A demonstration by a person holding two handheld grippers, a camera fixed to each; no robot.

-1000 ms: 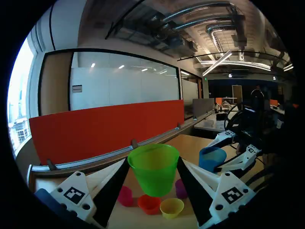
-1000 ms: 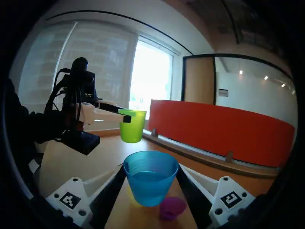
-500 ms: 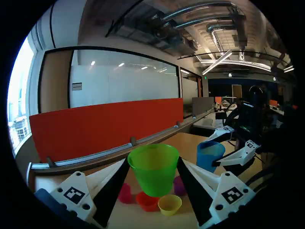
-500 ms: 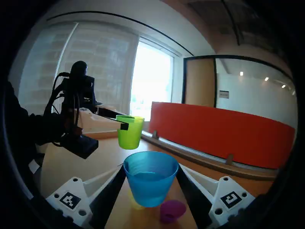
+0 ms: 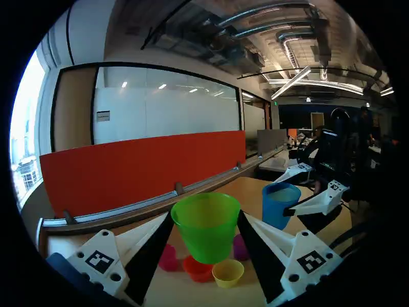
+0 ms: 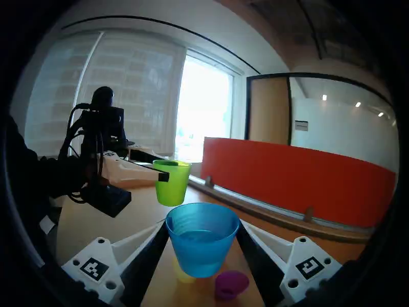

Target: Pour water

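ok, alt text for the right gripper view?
The right gripper grips a blue cup part-filled with water above a wooden table. Farther off at left, the left gripper holds an upright green cup before a bright window.

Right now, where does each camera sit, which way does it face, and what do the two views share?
Left gripper view: rides the left gripper, facing past its clamped translucent green plastic cup toward the orange partition panel; right gripper at right.
Right gripper view: rides the right gripper, facing past its clamped blue plastic cup of water toward the bright window; left gripper and a dark sleeve at left.
Shared: both cups, both grippers, the partition.
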